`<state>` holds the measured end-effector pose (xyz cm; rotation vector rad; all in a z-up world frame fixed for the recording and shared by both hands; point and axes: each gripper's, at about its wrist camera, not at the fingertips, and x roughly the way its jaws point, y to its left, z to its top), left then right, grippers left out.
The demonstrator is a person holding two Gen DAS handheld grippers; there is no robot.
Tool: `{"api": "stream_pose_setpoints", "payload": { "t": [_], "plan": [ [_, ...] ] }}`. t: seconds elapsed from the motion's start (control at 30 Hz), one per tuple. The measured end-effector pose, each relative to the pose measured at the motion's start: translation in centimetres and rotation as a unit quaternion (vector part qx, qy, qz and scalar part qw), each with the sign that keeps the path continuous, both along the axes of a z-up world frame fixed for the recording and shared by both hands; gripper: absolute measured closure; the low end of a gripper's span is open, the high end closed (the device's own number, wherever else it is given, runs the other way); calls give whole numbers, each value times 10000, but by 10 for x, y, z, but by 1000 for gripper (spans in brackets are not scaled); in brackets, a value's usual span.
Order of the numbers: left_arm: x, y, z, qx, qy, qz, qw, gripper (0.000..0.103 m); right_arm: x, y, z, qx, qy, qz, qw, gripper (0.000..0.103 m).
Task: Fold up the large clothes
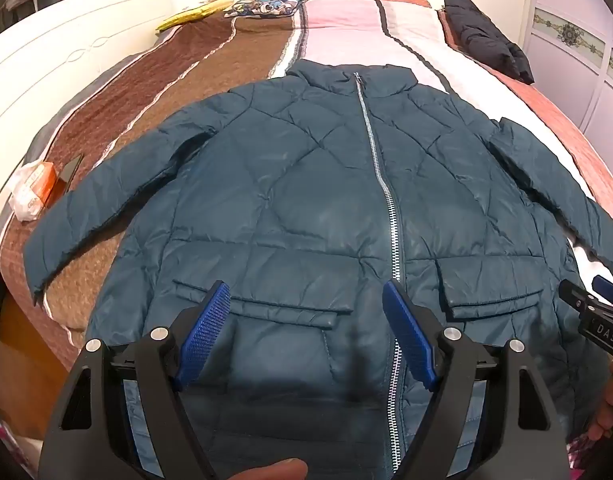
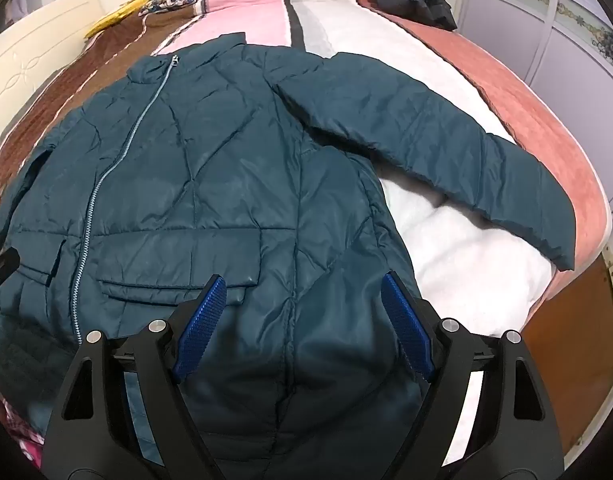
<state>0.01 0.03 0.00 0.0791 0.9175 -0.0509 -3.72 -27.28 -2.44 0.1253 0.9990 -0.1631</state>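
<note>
Jacket (image 1: 306,200) lies flat, zipped, front up on bed (image 1: 146,92), sleeves out at 9 & 3 o'clock. Left gripper (image 1: 306,332) & right gripper (image 2: 302,324) both spread wide above hem, nothing pinched. Best start: take a sleeve near the cuff, fold across chest w/o bunching.

The teal jacket's (image 1: 290,184) hem runs below the left tool (image 1: 306,332), hidden behind its frame. In the right wrist view the jacket's far sleeve leaves the picture's edge beyond the right tool (image 2: 302,324).
</note>
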Motion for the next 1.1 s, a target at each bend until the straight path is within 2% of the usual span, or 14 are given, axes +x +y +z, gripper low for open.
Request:
{"api": "stream_pose_setpoints", "payload": {
  "t": [1.1],
  "plan": [
    [-1,-1,-6,4,84,5,10000,26,0,-4,-7,41,52,-40,10000,24]
  ]
}}
